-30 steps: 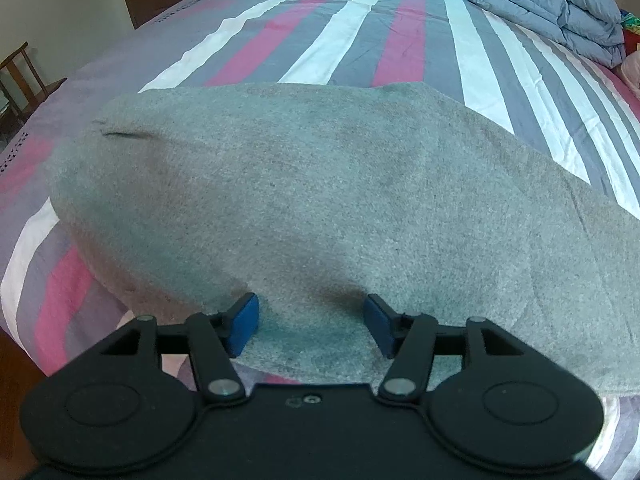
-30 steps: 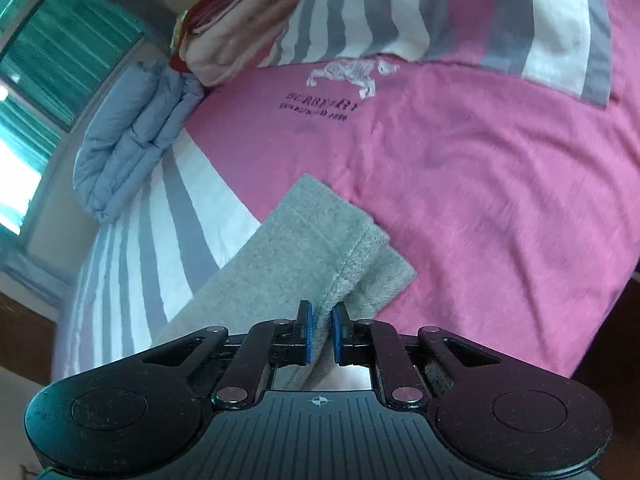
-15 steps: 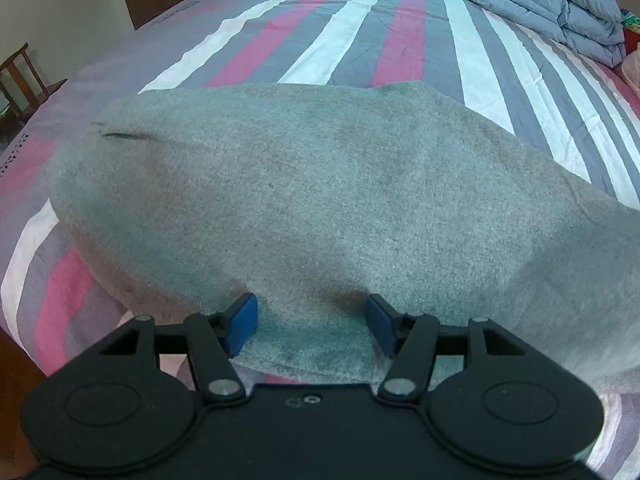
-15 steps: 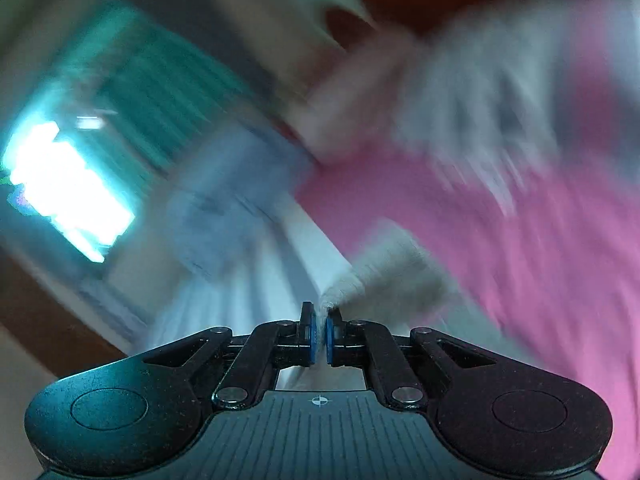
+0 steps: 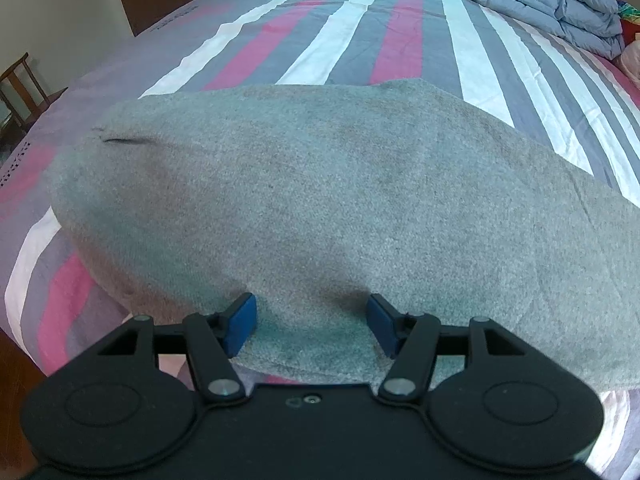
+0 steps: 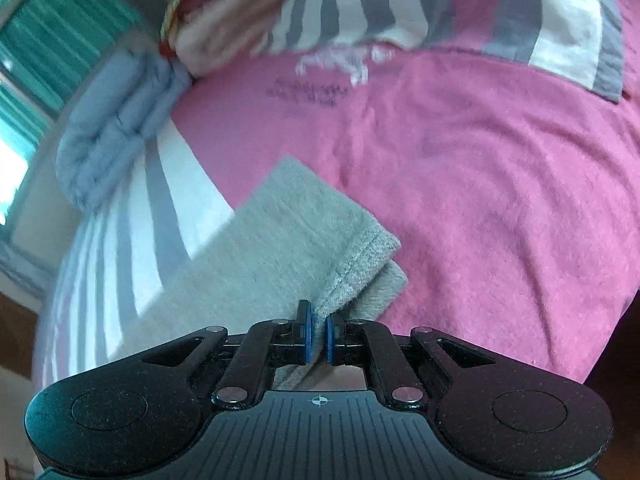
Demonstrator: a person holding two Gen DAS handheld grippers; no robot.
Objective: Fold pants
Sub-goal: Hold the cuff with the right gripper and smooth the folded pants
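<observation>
Grey pants (image 5: 320, 200) lie spread across the striped bed. In the left wrist view their wide upper part fills the middle. My left gripper (image 5: 312, 326) is open, its blue pads resting on either side of the near edge of the fabric. In the right wrist view the leg cuffs (image 6: 320, 232) lie on a pink sheet. My right gripper (image 6: 318, 332) is shut on the hem of the pants' cuff, with grey fabric pinched between the blue pads.
A folded blue-grey quilt (image 5: 540, 4) lies at the far right of the bed and shows in the right wrist view (image 6: 116, 120). Pink folded cloth (image 6: 240, 20) and a striped pillow (image 6: 460, 8) lie beyond. A wooden chair (image 5: 24, 88) stands left of the bed.
The right gripper swung sharply half a second ago, blurring its view, and now holds the cuff in nearly the same place as before. The left gripper has not moved.
</observation>
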